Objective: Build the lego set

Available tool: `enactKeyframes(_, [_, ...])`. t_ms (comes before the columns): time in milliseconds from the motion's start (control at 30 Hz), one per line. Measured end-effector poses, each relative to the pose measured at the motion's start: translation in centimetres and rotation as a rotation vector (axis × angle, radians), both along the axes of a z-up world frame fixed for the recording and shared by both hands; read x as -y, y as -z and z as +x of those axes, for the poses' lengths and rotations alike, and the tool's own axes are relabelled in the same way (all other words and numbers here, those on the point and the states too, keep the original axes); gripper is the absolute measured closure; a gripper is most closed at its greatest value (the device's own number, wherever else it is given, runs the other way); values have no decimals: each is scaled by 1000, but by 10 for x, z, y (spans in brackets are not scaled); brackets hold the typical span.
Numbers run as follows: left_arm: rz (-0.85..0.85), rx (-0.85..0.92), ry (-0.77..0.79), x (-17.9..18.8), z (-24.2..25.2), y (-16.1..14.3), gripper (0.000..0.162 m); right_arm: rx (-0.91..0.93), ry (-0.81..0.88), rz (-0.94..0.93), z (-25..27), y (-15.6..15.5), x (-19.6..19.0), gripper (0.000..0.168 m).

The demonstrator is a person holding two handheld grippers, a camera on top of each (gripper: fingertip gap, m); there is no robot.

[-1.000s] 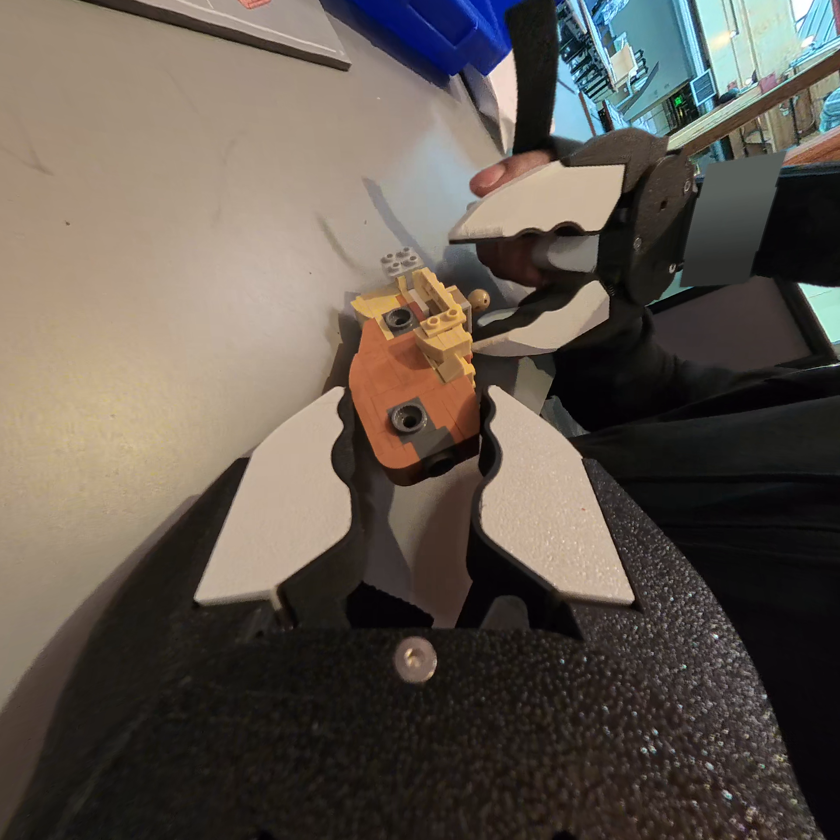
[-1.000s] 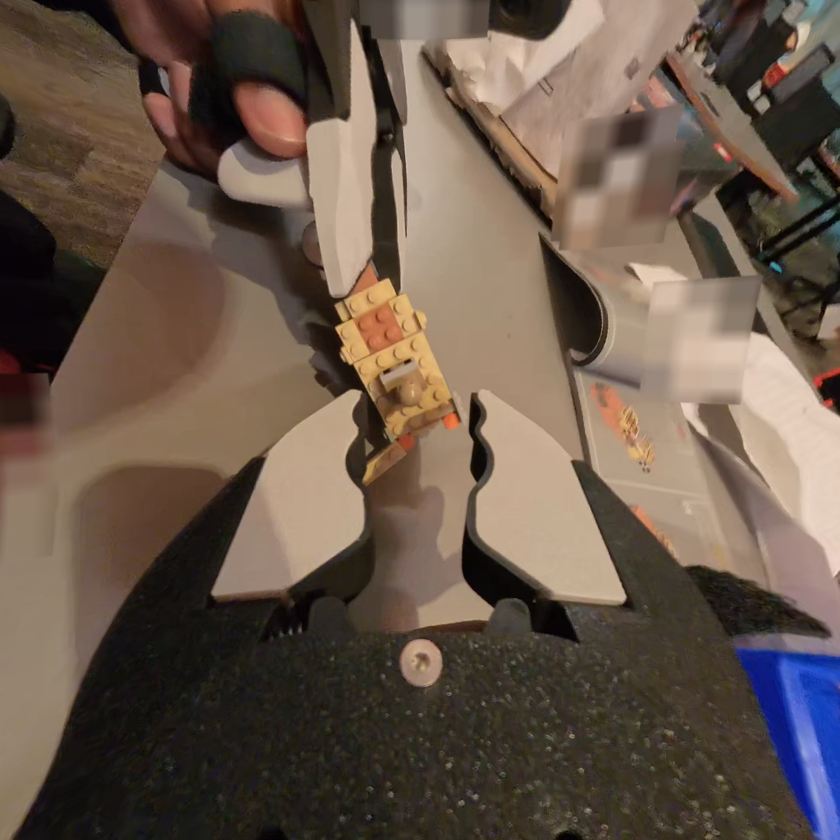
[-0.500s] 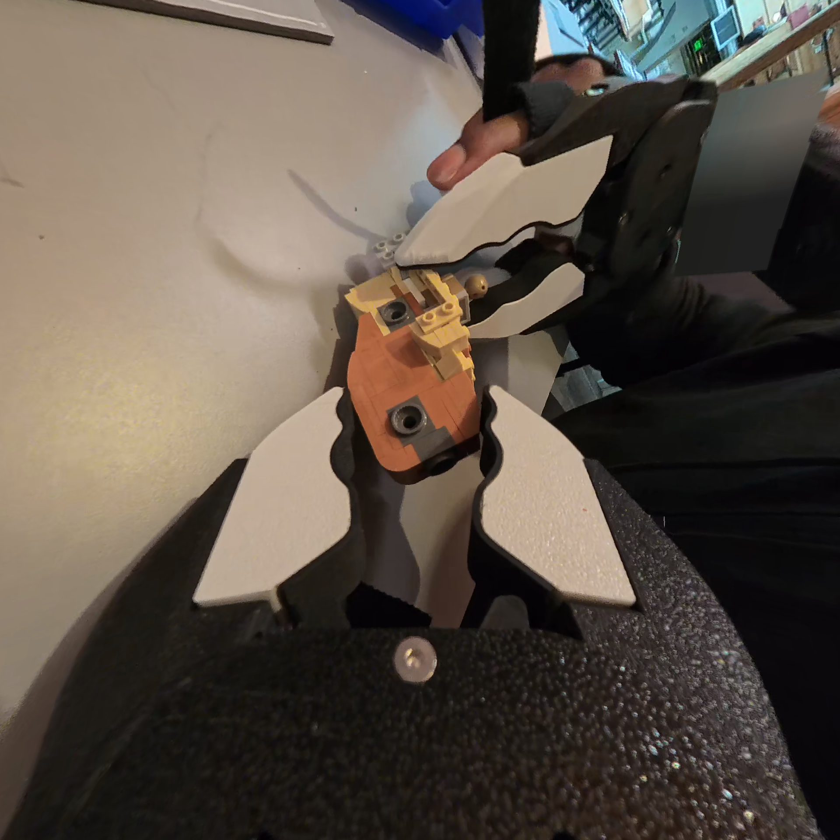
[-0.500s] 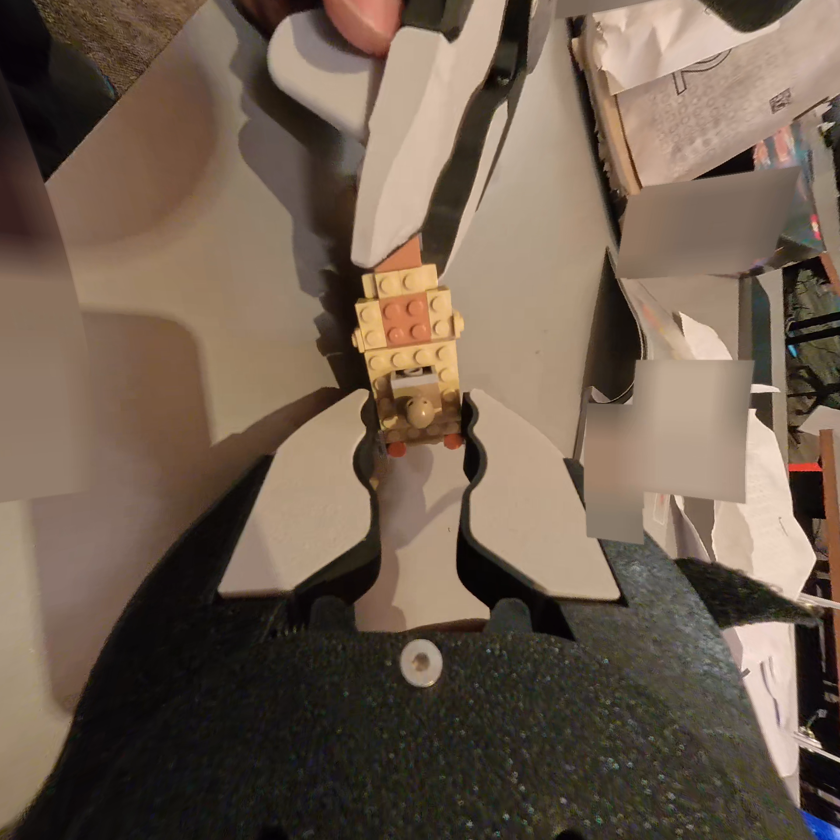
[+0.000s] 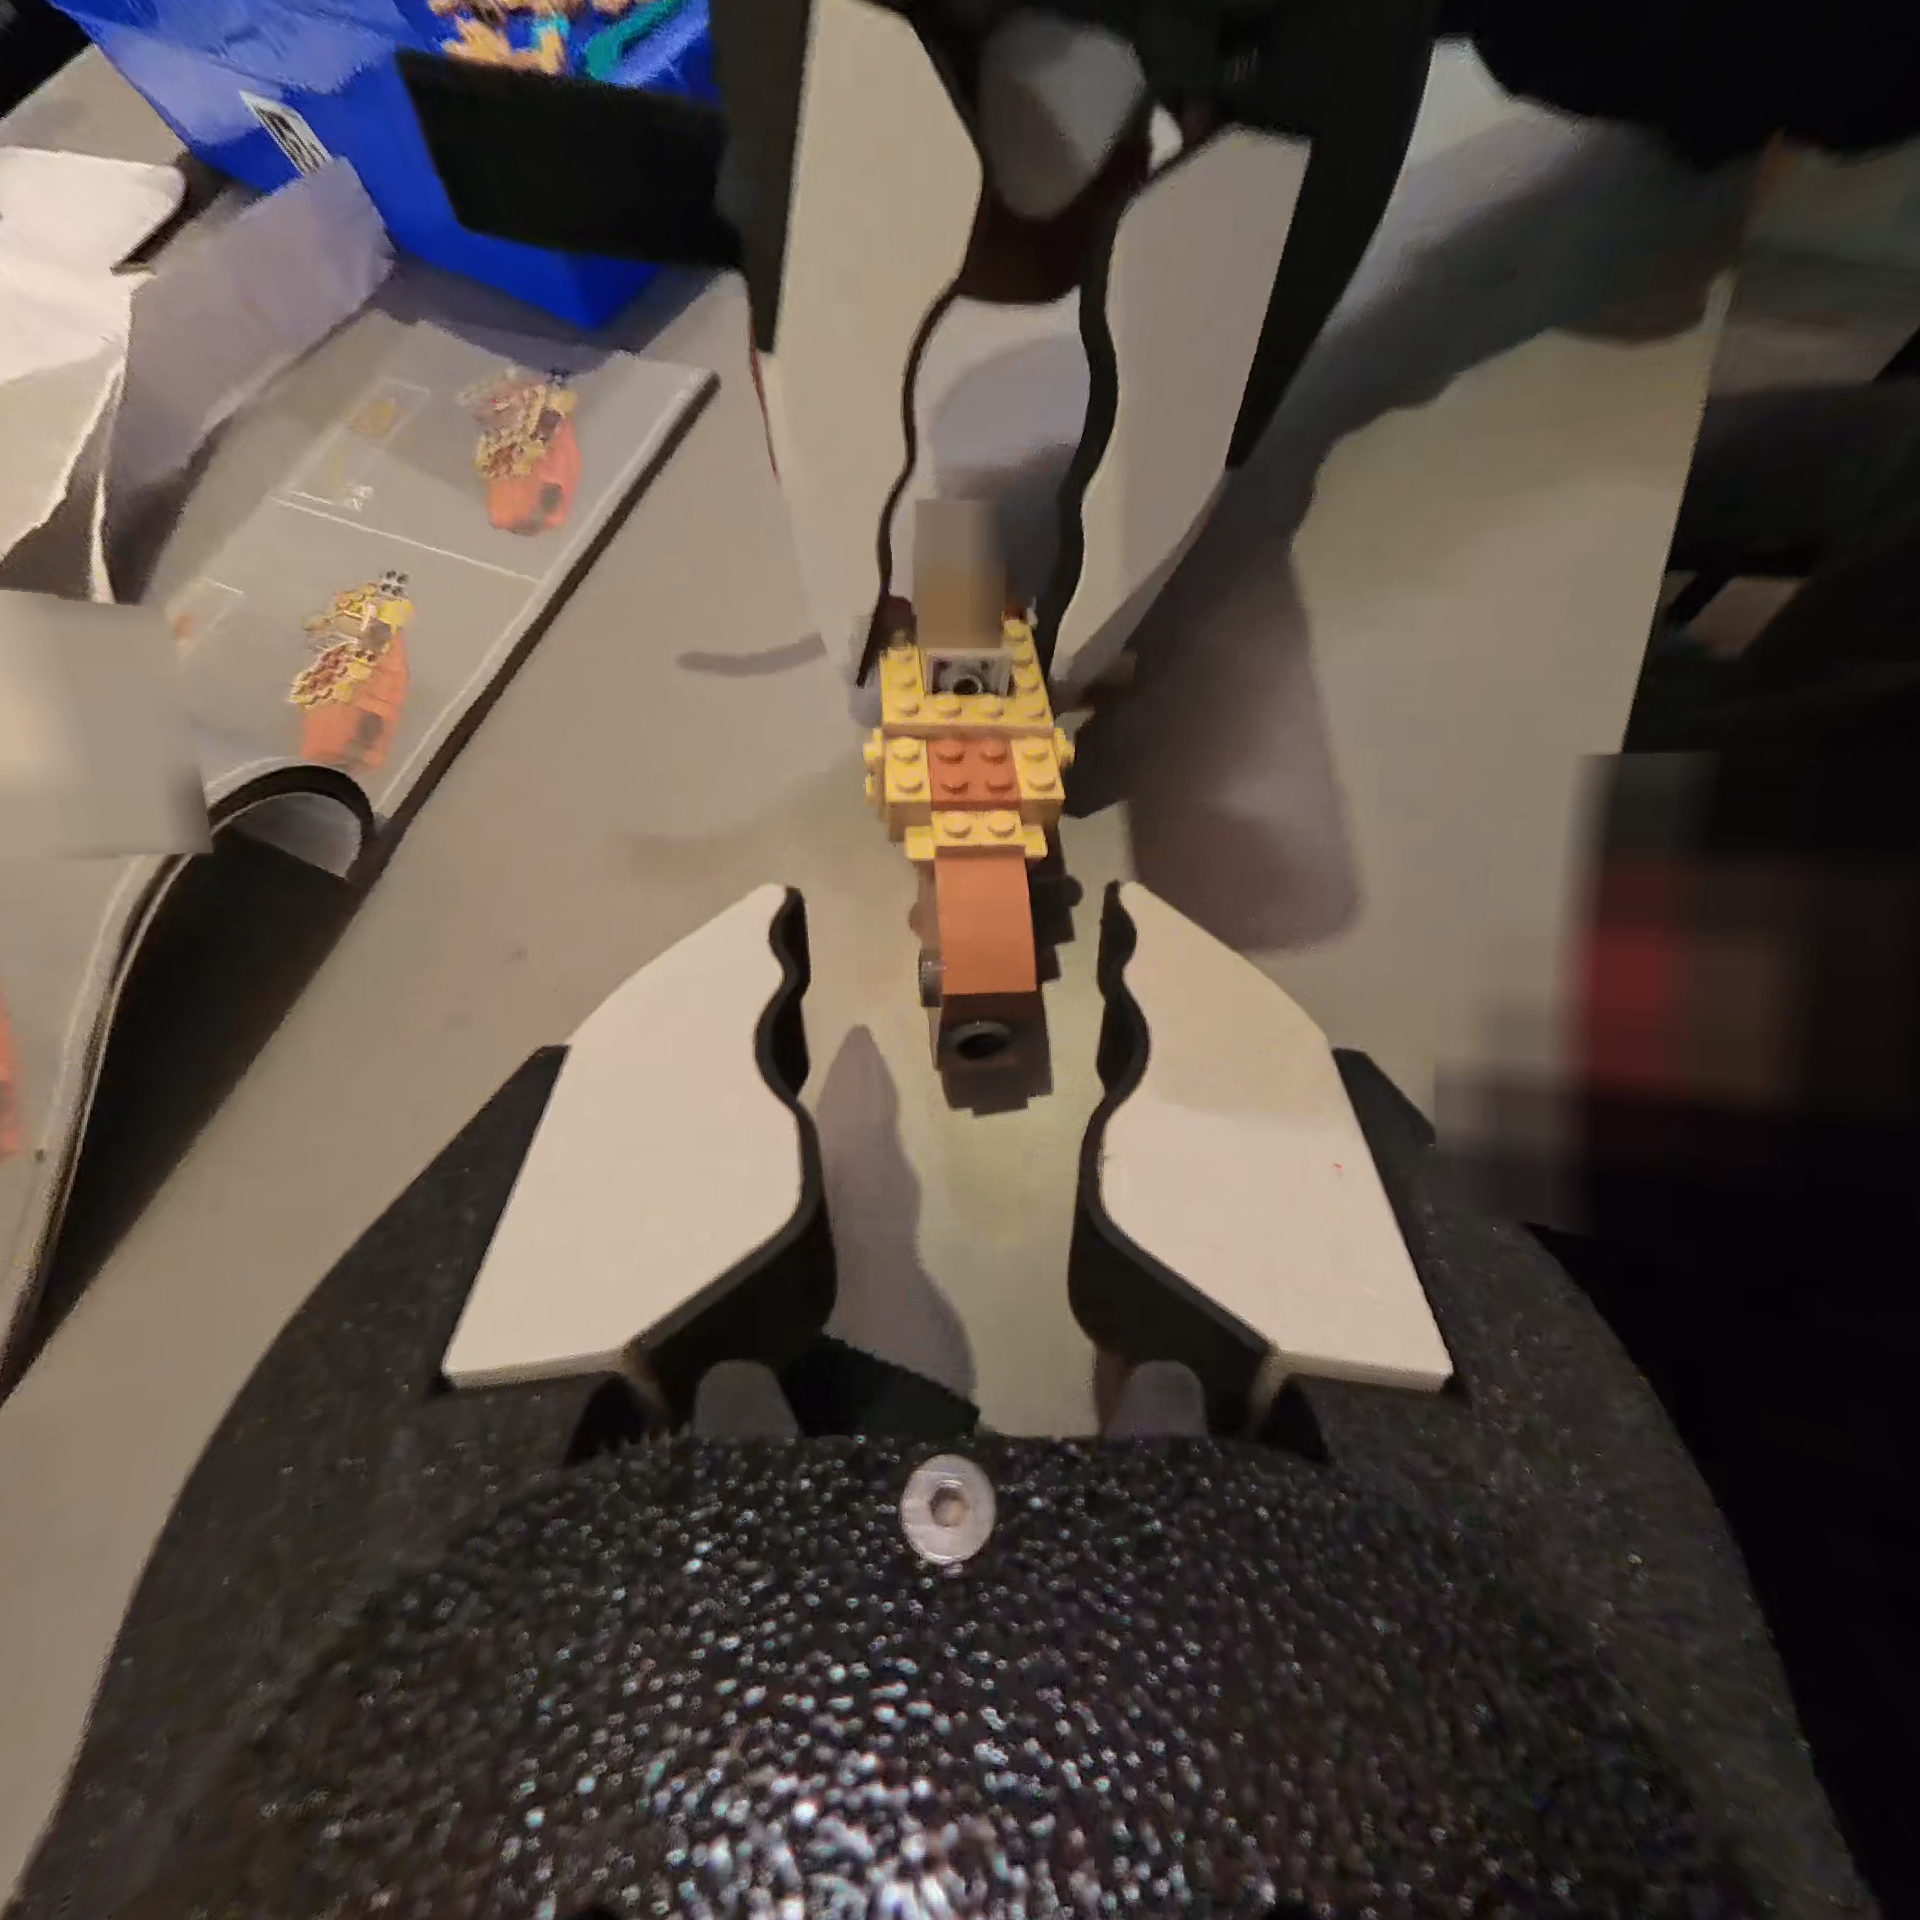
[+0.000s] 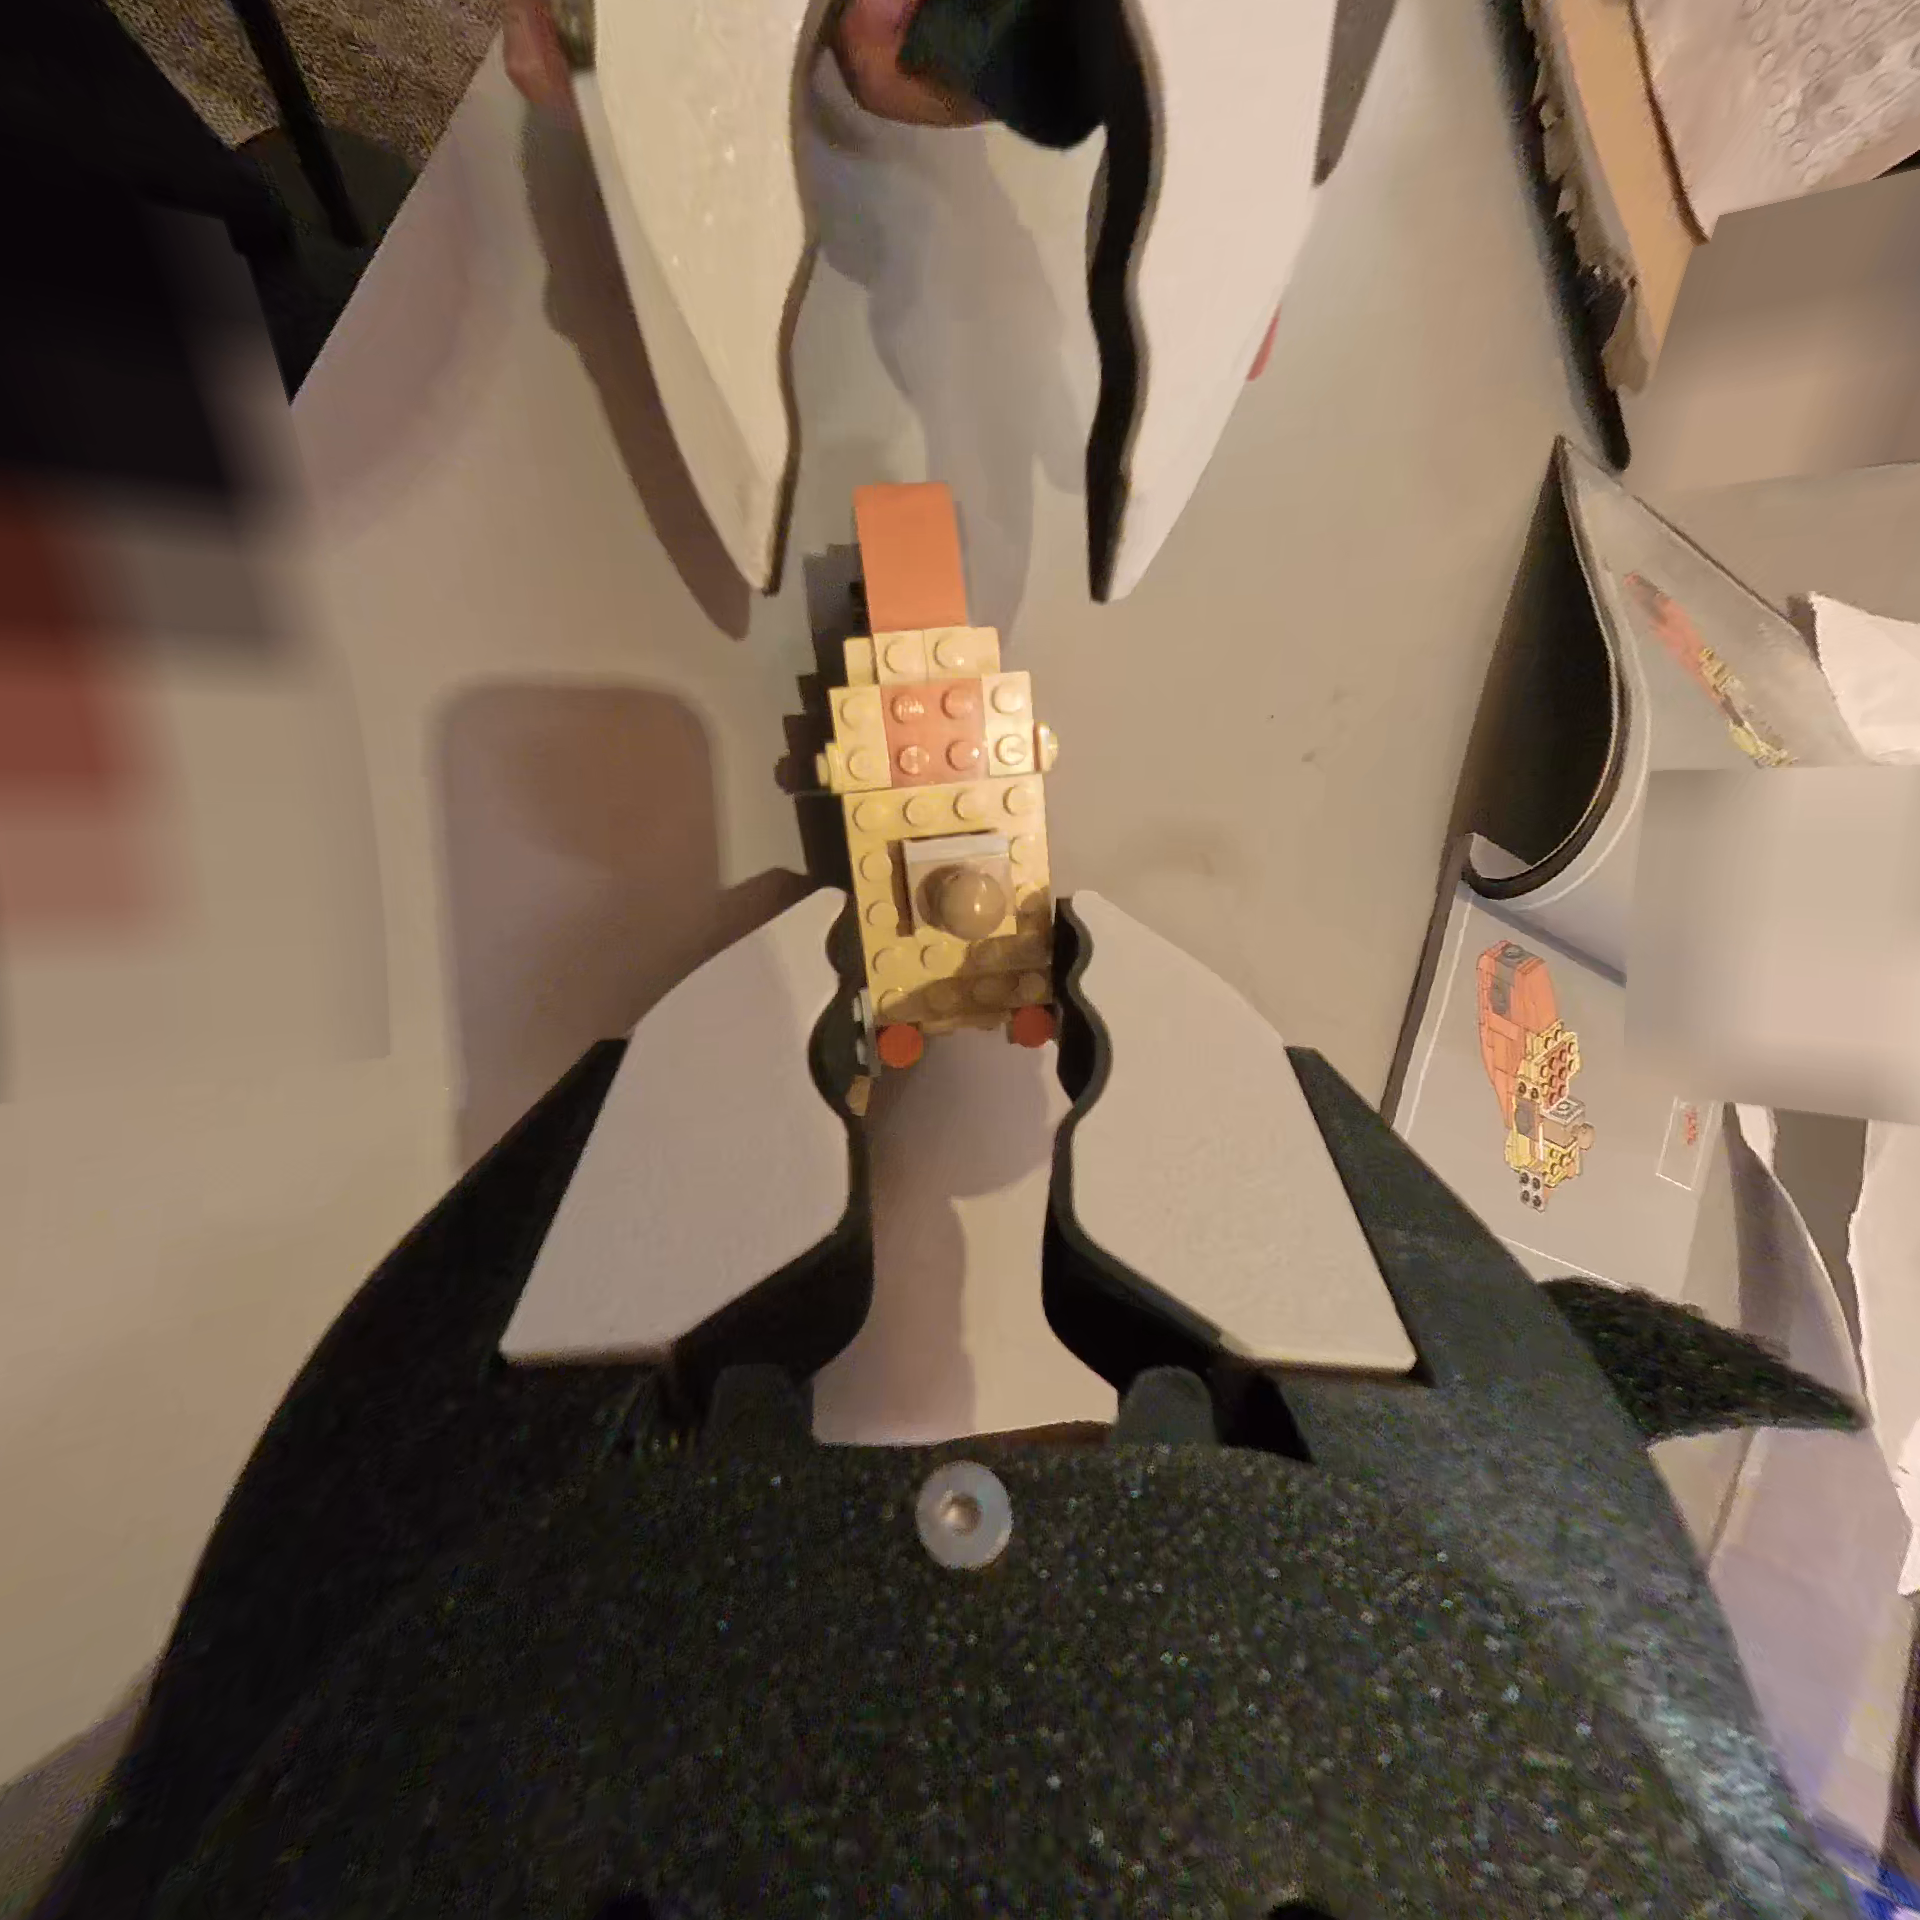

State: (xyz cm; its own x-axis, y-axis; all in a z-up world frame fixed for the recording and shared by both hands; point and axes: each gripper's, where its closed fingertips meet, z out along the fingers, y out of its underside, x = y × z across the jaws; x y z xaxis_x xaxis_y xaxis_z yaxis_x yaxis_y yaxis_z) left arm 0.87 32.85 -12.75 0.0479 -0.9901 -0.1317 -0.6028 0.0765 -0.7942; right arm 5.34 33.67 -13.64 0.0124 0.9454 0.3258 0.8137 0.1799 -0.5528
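Handover of lego model (image 5: 971, 821) on table (image 5: 582, 894): left gripper (image 5: 951, 966), which clamped the orange tail half a second ago, now stands with fingers apart and empty either side of it. Right gripper (image 6: 951, 961) has closed on the model's tan front end (grip looks snug). Instruction booklet (image 5: 416, 582) lies left of model.
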Motion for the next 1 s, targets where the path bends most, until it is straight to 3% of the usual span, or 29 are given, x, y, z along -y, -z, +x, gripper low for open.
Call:
enactKeyframes(133, [61, -24, 21, -4, 4, 9, 119, 15, 4, -75, -2, 0, -2, 134])
enactKeyframes(200, [88, -46, 31, -7, 6, 14, 136, 17, 4, -121, -4, -1, -3, 134])
enactKeyframes(400, [9, -14, 2, -16, 3, 19, 143, -49, 57, -150, 3, -15, -11, 132])
enactKeyframes(533, [39, -10, 11, -17, 3, 18, 144, -147, 186, -191, 32, -24, -1, 135])
enactKeyframes(767, [3, -8, 22, -19, 5, 18, 144, -115, 264, -309, 41, 18, 28, 133])
enactKeyframes(1000, [0, -7, 30, -17, 3, 19, 144, -86, 269, -347, 34, 31, 24, 133])
